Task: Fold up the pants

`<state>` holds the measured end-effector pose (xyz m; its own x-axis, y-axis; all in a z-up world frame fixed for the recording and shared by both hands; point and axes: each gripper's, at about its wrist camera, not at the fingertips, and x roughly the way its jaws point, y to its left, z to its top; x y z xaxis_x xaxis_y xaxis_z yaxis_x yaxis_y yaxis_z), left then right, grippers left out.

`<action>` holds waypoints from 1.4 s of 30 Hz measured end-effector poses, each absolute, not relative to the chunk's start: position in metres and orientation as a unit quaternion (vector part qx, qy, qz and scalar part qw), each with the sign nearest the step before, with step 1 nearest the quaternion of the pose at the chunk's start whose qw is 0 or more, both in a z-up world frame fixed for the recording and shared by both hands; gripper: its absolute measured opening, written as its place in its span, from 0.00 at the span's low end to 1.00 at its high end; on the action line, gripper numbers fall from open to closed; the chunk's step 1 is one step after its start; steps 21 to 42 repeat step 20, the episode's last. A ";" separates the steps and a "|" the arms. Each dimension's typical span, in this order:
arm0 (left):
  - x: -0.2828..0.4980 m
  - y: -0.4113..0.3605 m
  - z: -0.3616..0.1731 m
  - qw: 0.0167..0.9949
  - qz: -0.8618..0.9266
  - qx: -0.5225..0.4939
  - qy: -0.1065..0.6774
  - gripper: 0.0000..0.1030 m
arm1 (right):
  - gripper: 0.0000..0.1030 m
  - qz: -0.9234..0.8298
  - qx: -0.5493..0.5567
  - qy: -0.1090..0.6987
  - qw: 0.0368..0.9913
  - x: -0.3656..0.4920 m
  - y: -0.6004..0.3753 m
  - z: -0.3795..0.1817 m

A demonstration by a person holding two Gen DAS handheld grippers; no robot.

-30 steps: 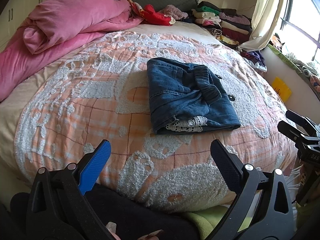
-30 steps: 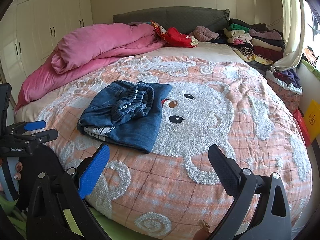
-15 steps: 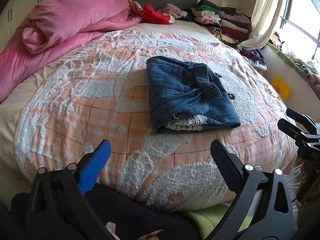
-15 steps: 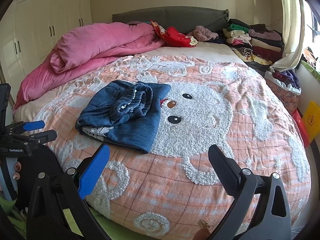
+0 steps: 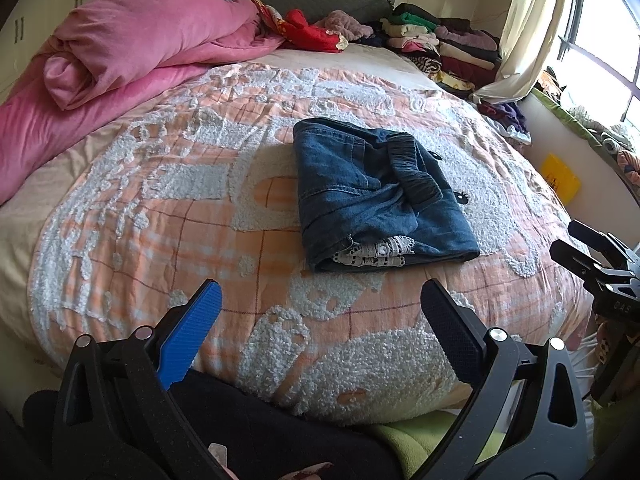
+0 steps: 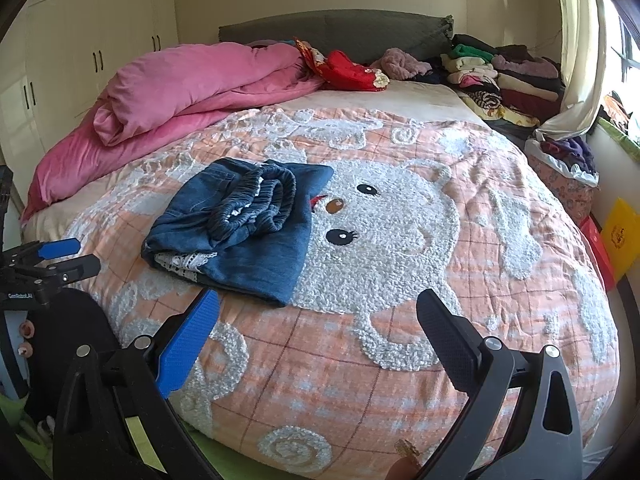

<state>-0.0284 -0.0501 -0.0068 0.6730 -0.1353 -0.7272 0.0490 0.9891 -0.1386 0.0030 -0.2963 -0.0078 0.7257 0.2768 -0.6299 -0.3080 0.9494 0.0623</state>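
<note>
The blue pants [image 5: 376,196] lie folded into a small bundle on the bed [image 5: 168,216]. They rest on the peach blanket with fluffy white shapes, and one side of the bundle covers the edge of the big white bear face [image 6: 384,232] sewn on it. The stretchy waistband sits bunched on top of the bundle. A bit of white lace [image 5: 376,252] peeks out from the near end of the pants.

The left claw [image 5: 320,320] is spread wide, with nothing between its blue finger and its black finger. It hangs over the near edge of the bed, well apart from the pants. The right claw [image 6: 318,322] is spread wide too and holds nothing. It is near the closest corner of the pants but does not touch them.

Behind the pants, at the far side of the bed, a big pink quilt [image 6: 192,92] is rolled up. Stacks of folded clothes [image 6: 496,76] sit at the far end of the bed, by the curtain [image 5: 528,28].
</note>
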 end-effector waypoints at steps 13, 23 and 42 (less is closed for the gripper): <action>0.032 0.034 -0.011 0.904 0.087 -0.080 0.410 0.91 | 0.95 0.053 0.011 0.356 0.933 0.050 -0.370 -0.026; 0.134 0.152 -0.040 0.865 0.207 -0.101 0.446 0.91 | 0.96 -0.057 0.038 0.392 0.918 0.151 -0.478 -0.048; 0.134 0.152 -0.040 0.865 0.207 -0.101 0.446 0.91 | 0.96 -0.057 0.038 0.392 0.918 0.151 -0.478 -0.048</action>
